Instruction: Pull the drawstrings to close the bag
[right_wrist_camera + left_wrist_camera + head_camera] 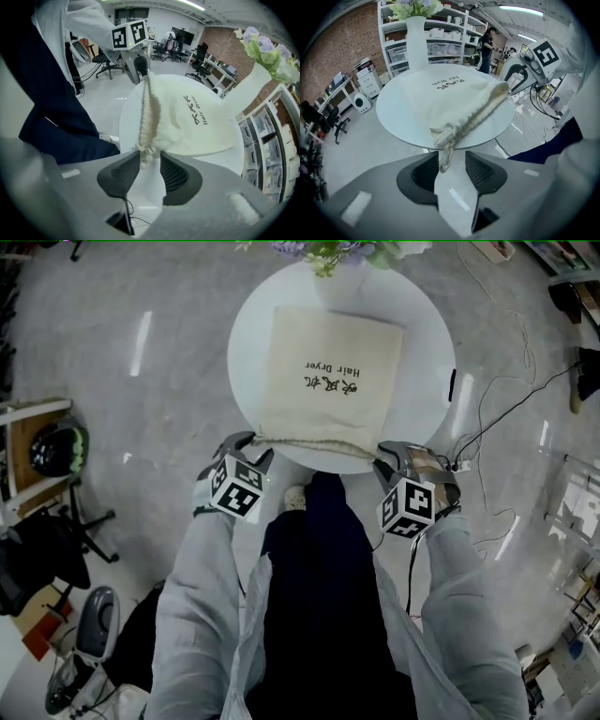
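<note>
A cream drawstring bag (328, 381) with black print lies flat on the round white table (248, 352). Its gathered mouth (319, 444) runs along the near edge. My left gripper (247, 442) is at the mouth's left corner. In the left gripper view the knotted drawstring end (444, 152) hangs between the jaws of my left gripper (452, 165), which stand apart and open. My right gripper (394, 454) is at the right corner. There the drawstring end (145, 157) sits between the narrow-set jaws of my right gripper (150, 165), touching one pad, with a slit beside the other.
A white vase with flowers (336, 277) stands at the table's far edge, behind the bag. Cables (497, 427) trail over the floor at right. An office chair (56, 540) and a shelf stand at left. The person's legs are right below the table's near edge.
</note>
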Motion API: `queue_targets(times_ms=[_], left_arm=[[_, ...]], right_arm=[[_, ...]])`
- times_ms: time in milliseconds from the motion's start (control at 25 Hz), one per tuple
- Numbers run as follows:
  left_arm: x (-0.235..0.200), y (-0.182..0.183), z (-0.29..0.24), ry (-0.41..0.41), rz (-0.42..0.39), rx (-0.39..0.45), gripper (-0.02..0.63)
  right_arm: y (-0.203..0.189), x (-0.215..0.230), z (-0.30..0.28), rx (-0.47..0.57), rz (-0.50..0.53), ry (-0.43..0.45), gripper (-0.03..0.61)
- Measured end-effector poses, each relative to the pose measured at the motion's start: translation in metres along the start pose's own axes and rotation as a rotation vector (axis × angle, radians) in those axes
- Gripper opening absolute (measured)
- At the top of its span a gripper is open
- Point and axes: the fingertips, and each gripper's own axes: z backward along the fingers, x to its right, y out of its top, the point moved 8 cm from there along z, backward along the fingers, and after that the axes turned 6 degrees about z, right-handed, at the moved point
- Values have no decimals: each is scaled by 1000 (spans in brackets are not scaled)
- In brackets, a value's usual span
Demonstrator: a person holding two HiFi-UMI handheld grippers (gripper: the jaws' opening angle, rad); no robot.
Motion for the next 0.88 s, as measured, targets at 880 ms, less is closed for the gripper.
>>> queue_targets(times_ms=[880], left_arm=[[4, 8, 17, 86, -170, -24, 37]], right_arm=[[4, -6, -9, -107, 17, -37, 60]])
